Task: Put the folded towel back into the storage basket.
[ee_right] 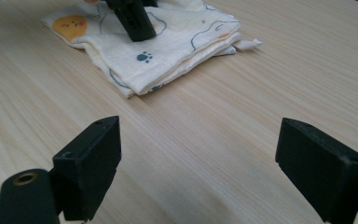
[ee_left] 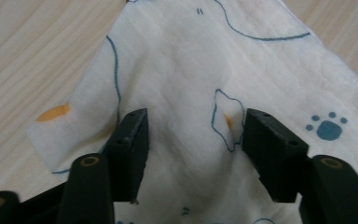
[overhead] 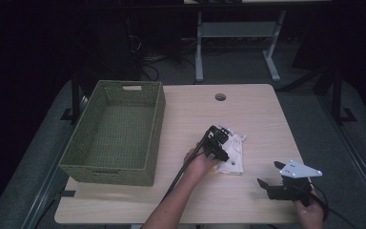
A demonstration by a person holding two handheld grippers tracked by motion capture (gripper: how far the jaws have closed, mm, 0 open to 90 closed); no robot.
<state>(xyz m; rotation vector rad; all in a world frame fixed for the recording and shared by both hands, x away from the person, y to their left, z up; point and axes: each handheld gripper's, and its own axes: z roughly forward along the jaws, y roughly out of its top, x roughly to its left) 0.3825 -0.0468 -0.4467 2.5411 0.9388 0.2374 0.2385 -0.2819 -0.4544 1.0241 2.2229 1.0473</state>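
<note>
My left tongs (ee_left: 193,137) stood over the folded cloth (ee_left: 191,84) at the middle of the frame, jaws apart on either side of a raised fold, not yet clamped. The cloth lay on the surface (overhead: 248,114), right of the green basket (overhead: 116,138). My right tongs (ee_right: 198,158) hung wide apart, lower right, holding nothing.
</note>
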